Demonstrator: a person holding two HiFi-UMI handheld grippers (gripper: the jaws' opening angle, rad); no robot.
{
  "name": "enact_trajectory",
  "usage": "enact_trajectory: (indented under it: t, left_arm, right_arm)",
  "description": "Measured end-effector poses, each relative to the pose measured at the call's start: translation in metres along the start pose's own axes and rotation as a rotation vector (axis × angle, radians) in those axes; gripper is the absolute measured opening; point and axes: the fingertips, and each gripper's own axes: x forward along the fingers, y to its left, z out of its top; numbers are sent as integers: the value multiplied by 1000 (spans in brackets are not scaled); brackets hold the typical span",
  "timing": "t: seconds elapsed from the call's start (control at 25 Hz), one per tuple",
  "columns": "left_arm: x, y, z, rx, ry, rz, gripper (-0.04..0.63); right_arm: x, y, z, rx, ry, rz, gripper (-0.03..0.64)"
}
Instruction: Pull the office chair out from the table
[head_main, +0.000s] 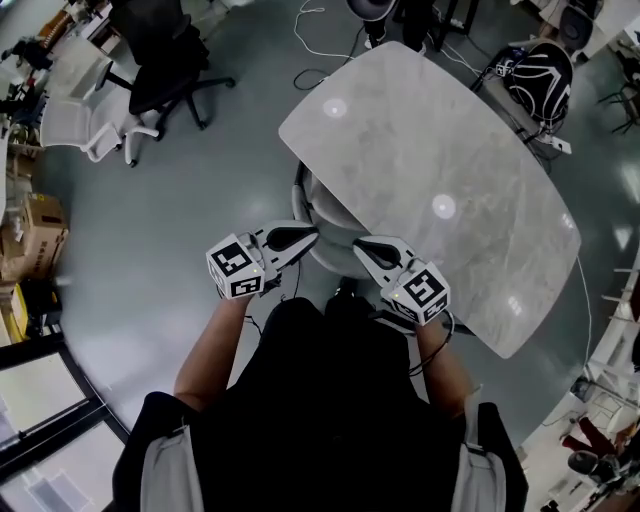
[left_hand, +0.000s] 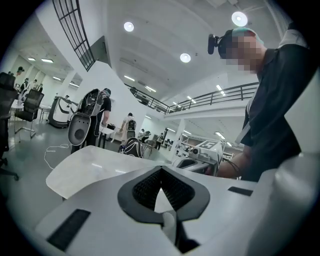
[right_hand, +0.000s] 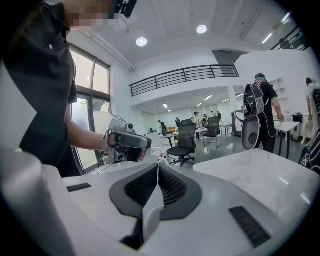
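A pale grey office chair (head_main: 322, 212) is tucked partly under the near edge of the marble-topped table (head_main: 450, 150), with its backrest toward me. My left gripper (head_main: 312, 235) and right gripper (head_main: 358, 244) point at each other from either side of the backrest's top. Both are shut, and a pale sliver of the chair shows between each pair of pads. In the left gripper view the closed jaws (left_hand: 161, 172) face the right gripper (left_hand: 200, 152), with the table (left_hand: 85, 167) behind. In the right gripper view the closed jaws (right_hand: 158, 167) face the left gripper (right_hand: 127, 142).
A black office chair (head_main: 160, 60) and a white chair (head_main: 85, 125) stand on the grey floor at the far left. Cables (head_main: 320, 40) trail beyond the table, and a black bag (head_main: 540, 80) sits at its far right. Cardboard boxes (head_main: 35, 235) line the left wall. People (left_hand: 102, 112) stand in the distance.
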Motion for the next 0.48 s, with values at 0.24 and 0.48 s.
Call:
enact_trajectory:
  t: [0.24,0.48]
  left_arm:
    - [17,15,-5,71,109,-18,12]
    - [36,30,-42,118,238,-78,12]
  right_arm:
    - [19,-13,-3,-26,51,-3,21]
    - [36,-19,-43,-52,215,3,23]
